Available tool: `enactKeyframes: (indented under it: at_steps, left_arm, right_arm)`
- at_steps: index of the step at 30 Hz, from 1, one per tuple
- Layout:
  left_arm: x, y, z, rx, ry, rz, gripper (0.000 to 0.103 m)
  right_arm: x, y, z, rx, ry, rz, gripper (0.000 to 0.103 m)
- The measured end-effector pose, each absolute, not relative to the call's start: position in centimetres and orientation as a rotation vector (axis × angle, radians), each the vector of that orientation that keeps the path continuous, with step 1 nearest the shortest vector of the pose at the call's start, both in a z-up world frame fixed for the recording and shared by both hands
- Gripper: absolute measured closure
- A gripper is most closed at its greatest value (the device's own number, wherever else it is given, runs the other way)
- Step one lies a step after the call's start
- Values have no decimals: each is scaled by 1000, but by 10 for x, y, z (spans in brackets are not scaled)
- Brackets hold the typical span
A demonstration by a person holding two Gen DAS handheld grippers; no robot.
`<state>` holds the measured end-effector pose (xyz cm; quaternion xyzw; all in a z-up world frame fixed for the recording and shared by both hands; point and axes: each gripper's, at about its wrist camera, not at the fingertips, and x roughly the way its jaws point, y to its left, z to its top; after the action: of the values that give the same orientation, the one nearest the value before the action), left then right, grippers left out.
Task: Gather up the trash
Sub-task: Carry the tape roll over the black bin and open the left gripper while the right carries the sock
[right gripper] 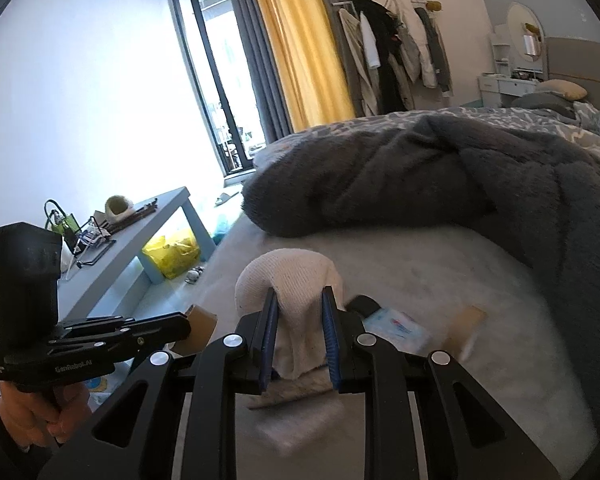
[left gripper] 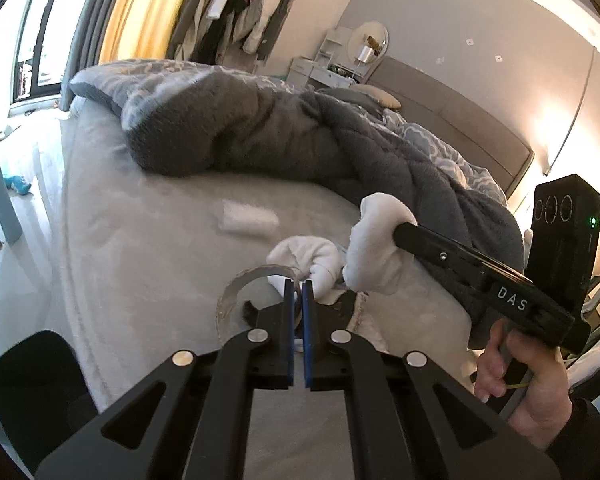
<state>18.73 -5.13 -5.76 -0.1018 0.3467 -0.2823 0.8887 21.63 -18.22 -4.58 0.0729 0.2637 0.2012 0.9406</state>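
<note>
Right gripper [right gripper: 300,320] clamps white knitted cloth wad [right gripper: 296,280]; left gripper [left gripper: 298,292] closed on cardboard ring [left gripper: 236,284]; blue-white packet [right gripper: 396,326] visible in right view only.

Both wrist cameras look slightly downward along their claws, close over the bed [left gripper: 140,260]; both share its grey duvet [right gripper: 380,176].

"DAS" in white letters on the side of my right gripper [left gripper: 396,236]. "GenRobot.AI" on the body of my left gripper [right gripper: 188,326] (smaller print left of it is too tiny to read). Nothing else legible.
</note>
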Motion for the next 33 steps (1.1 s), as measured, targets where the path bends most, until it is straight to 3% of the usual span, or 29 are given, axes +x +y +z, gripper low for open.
enactKeyframes:
  at_steps: [18, 33]
  left_arm:
    - [180, 72, -88, -214, 789, -329, 99]
    - [171, 177, -164, -253, 1070, -146, 99]
  right_arm:
    - [237, -54, -54, 87, 610, 578, 81]
    - [244, 65, -98, 17, 767, 708, 81]
